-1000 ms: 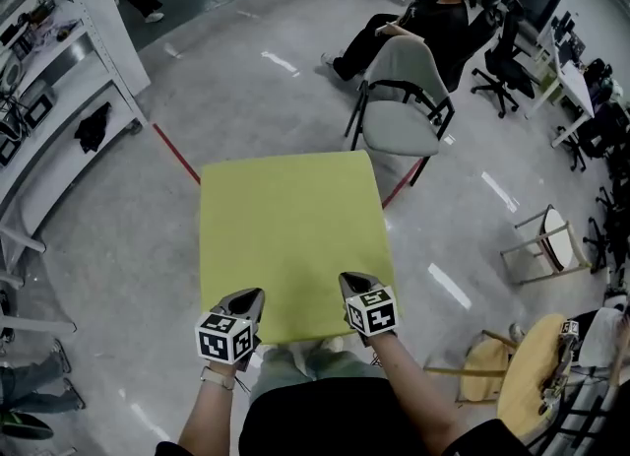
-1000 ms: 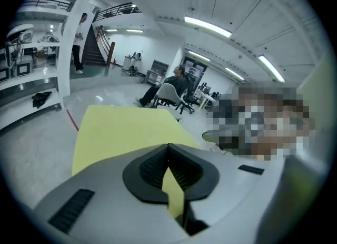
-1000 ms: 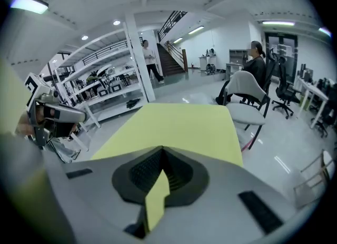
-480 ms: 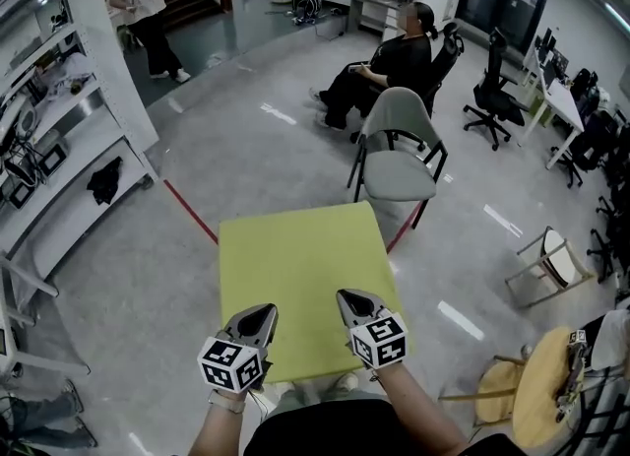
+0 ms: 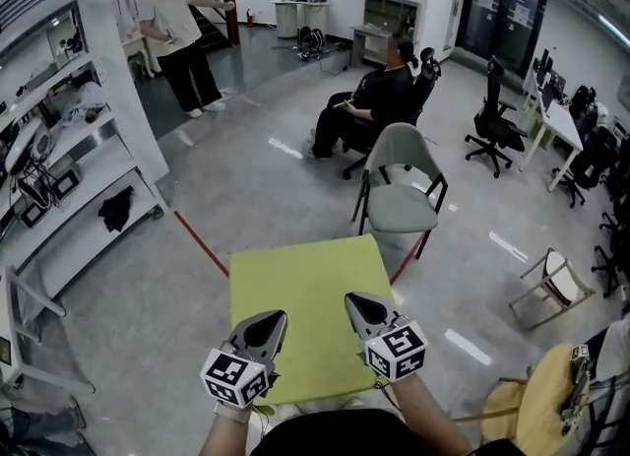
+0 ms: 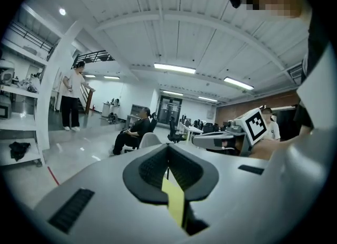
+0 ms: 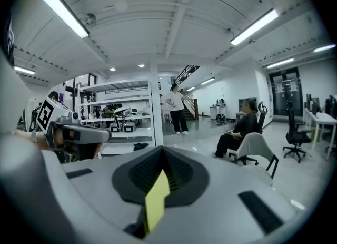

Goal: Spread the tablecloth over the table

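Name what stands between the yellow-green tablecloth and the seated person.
A grey chair stands there, just past the far edge of the tablecloth; the head view shows it best.

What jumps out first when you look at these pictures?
The bright yellow-green tablecloth, stretched flat low in the middle of the head view. The left gripper and right gripper each pinch its near edge, jaws shut on it. Beyond it stands an empty grey chair.

Beyond your jaws a grey chair (image 5: 399,163) stands on glossy grey floor (image 5: 266,198); white shelving (image 5: 69,198) lies to their left, black office chairs (image 5: 492,127) right, strip lights (image 6: 176,68) overhead.
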{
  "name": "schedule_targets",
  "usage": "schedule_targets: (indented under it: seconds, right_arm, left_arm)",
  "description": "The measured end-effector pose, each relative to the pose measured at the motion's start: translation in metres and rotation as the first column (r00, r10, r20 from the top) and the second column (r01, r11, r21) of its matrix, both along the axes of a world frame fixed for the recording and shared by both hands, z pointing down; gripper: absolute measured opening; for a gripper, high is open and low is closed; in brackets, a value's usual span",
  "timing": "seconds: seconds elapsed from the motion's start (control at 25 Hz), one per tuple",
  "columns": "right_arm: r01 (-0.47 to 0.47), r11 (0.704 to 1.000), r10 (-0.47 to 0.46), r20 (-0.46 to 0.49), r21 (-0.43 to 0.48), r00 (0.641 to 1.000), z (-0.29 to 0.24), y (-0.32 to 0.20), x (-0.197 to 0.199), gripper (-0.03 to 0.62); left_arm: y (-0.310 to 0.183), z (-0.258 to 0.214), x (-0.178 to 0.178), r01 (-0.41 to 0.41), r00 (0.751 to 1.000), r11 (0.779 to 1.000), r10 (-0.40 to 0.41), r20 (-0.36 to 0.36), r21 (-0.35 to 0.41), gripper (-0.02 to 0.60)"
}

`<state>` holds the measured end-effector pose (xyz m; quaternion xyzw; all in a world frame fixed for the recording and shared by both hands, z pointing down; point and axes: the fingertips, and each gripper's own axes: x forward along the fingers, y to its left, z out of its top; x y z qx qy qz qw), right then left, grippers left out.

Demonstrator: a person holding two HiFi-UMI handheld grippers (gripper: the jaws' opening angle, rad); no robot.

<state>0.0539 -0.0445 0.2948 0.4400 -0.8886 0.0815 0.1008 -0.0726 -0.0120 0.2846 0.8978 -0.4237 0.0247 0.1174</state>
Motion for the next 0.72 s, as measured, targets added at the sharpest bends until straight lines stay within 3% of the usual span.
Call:
schedule_targets:
  seconds: [0.32, 0.72]
  right_arm:
    - [0.035, 0.99, -0.038, 0.014, 0.134, 0.999, -0.057, -0.006, -0.008, 0.011]
    - [0.037, 0.98, -0.043, 0.024, 0.198, 0.999, -0.076, -0.011, -0.003, 0.009]
  left_arm:
    - [-0.012, -0.051, -0.015, 0.038, 0.999, 0.992, -0.035, -0.028, 0.117, 0.012]
    - [-0.022, -0.064, -0.013, 0.039, 0.998, 0.988, -0.032, -0.045, 0.149, 0.012]
